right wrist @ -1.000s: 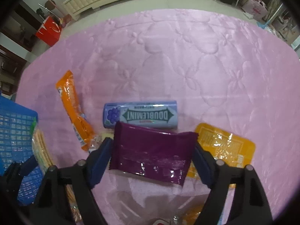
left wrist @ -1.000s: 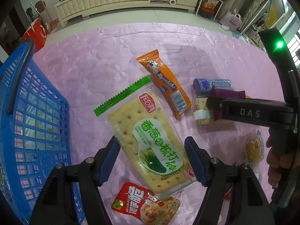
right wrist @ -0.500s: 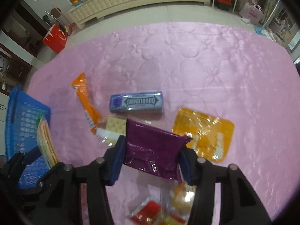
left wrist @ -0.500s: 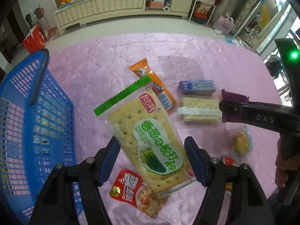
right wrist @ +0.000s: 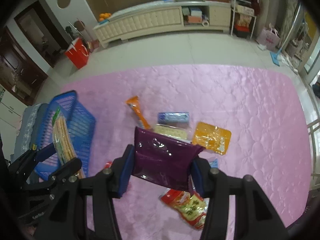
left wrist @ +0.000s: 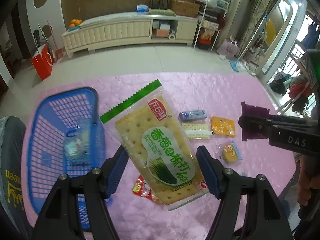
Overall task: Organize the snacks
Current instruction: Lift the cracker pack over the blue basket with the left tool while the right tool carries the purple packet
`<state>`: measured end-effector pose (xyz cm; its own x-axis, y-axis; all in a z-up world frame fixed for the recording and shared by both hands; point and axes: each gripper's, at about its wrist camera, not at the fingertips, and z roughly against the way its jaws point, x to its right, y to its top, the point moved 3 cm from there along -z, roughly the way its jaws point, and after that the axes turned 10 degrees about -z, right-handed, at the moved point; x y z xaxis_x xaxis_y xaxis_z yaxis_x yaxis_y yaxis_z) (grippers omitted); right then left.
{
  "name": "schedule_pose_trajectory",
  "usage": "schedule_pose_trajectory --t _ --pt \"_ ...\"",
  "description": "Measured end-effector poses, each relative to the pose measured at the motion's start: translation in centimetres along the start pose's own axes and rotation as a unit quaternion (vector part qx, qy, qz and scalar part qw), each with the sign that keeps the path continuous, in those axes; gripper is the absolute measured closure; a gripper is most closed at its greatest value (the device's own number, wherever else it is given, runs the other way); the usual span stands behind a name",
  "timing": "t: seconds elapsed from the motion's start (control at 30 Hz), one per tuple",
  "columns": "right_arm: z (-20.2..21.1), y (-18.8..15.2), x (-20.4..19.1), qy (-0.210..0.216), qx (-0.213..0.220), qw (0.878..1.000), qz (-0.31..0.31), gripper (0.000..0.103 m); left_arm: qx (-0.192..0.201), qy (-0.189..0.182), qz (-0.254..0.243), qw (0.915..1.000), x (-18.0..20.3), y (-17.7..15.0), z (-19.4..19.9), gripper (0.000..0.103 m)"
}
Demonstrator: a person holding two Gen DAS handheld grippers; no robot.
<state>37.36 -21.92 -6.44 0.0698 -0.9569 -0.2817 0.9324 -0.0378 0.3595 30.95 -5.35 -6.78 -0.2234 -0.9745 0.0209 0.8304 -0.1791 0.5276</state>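
Note:
My left gripper [left wrist: 162, 156] is shut on a large green-labelled cracker pack [left wrist: 160, 150] and holds it tilted well above the pink table. From the right wrist view the same pack [right wrist: 62, 138] hangs over the blue basket [right wrist: 80, 120]. A purple packet [right wrist: 162, 154] sits bowed between the pads of my right gripper [right wrist: 163, 160], which is shut on it, also high above the table. The left wrist view shows the right gripper [left wrist: 246, 124] side-on with the purple packet [left wrist: 253, 110] in it. In the blue basket [left wrist: 46, 124] lies a clear packet [left wrist: 78, 146].
On the pink cloth [left wrist: 200, 88] lie a blue gum pack [left wrist: 192, 115], sandwich crackers [left wrist: 197, 131], an orange-yellow packet [left wrist: 223, 126], a small cake packet [left wrist: 230, 153], a red packet [left wrist: 143, 188] and an orange stick [right wrist: 138, 112]. A person's hand [left wrist: 306, 180] is at the right.
Both grippers have risen with their packs and the table has dropped away. The right jaws have narrowed onto the purple packet. The basket is now wholly in view.

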Motion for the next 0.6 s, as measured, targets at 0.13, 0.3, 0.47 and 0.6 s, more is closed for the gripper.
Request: schedule_pose_trajectory --t 0.13,0.3,0.47,0.6 --pt "1.9 -0.6 -1.8 0.017 0.008 1.000 0.007 0.046 0.021 0.012 -0.002 0.9997 -1.8 0.2 2.6 0.035" --pt "3.2 -1.1 -5.4 0.032 0.016 0.999 0.031 0.046 0.024 0.020 0.002 0.9995 -4.6 -0.3 4.5 0.035" --pt "3.0 -1.5 -9.0 0.053 0.009 0.997 0.048 0.046 0.023 0.022 0.013 0.9994 -7.8 -1.4 5.8 0.035" --pt "1.9 -1.8 -11.6 0.056 0.003 0.996 0.063 0.046 0.025 0.039 0.010 0.9989 -10.0 -2.0 6.3 0.035"
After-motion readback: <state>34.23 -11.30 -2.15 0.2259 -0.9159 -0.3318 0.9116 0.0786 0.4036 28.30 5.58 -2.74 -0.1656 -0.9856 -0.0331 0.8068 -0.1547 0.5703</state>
